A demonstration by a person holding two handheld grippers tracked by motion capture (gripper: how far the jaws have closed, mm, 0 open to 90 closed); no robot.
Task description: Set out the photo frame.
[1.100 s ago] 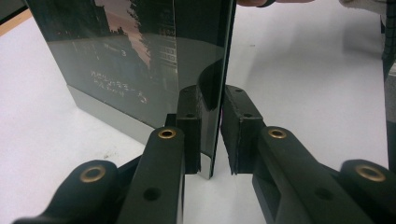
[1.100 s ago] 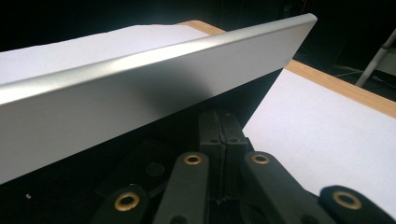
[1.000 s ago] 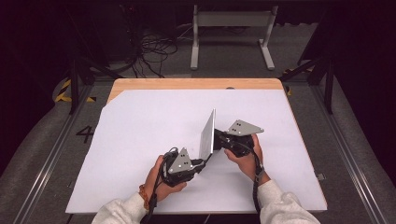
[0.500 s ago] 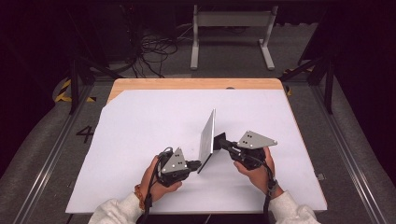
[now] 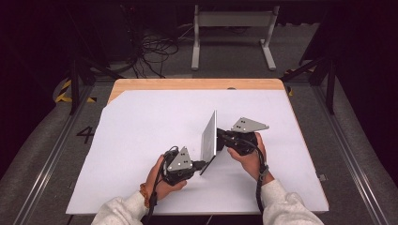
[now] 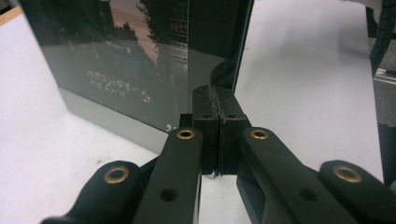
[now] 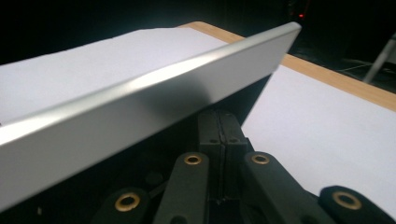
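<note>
Panel (image 5: 209, 136) stands on edge at table (image 5: 141, 122) centre, glossy face toward 9 o'clock, propped to stay upright | left gripper (image 5: 202, 165), jaws just closed, pinches its 6 o'clock corner | right gripper (image 5: 220, 137), jaws together, steadies the back at 3 o'clock; hold unclear | cables (image 5: 155, 51), stand (image 5: 232, 18) at 12 o'clock, well apart; nothing obstructs.
</note>
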